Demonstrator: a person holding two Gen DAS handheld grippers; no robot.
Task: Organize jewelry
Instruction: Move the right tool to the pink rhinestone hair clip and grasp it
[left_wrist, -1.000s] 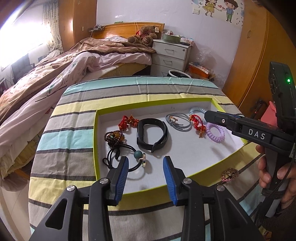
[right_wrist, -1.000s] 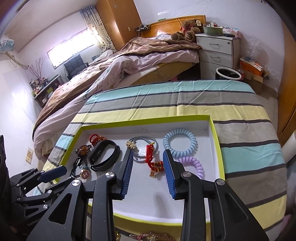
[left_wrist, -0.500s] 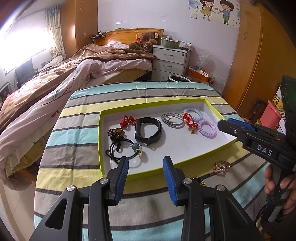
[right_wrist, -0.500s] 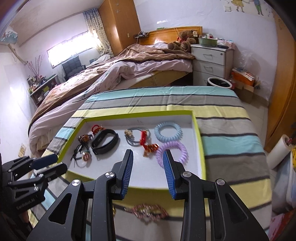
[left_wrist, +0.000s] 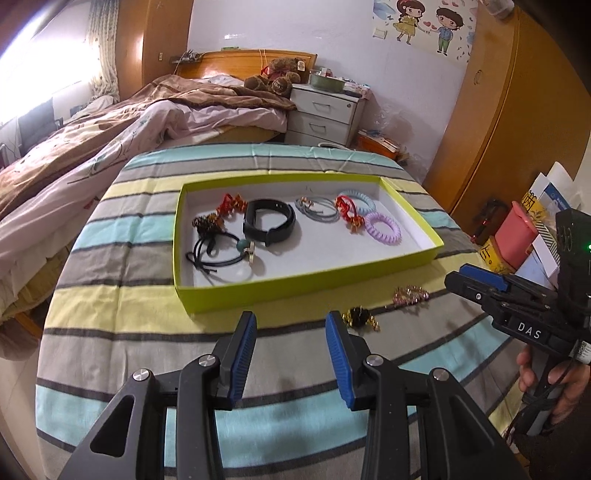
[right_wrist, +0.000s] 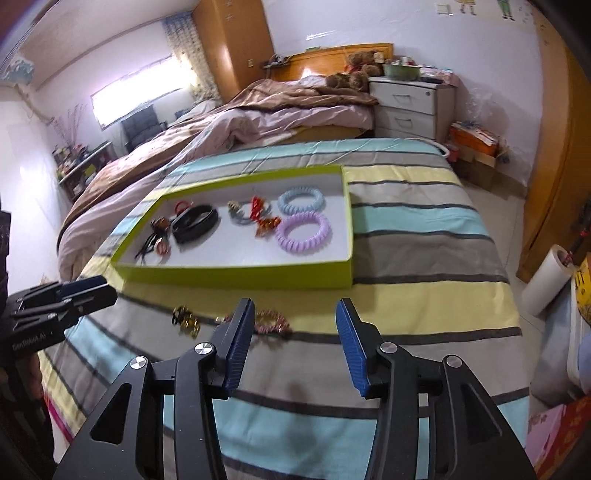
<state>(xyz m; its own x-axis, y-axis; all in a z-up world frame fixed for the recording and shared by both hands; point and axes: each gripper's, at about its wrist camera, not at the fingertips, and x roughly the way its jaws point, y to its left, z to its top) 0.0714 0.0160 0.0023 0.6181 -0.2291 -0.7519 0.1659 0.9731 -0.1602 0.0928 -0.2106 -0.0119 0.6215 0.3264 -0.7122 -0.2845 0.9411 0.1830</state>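
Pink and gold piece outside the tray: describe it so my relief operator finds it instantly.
Start at the lime-green tray on the striped cloth. Two pieces lie on the cloth beside its near wall. Yours is the pink and gold piece, nearer the right gripper; its neighbour is the black and gold piece.

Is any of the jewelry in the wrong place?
Yes. Two pieces lie on the striped cloth, outside the green tray: a gold and black piece and a pink and gold piece. All the other jewelry is inside the tray.
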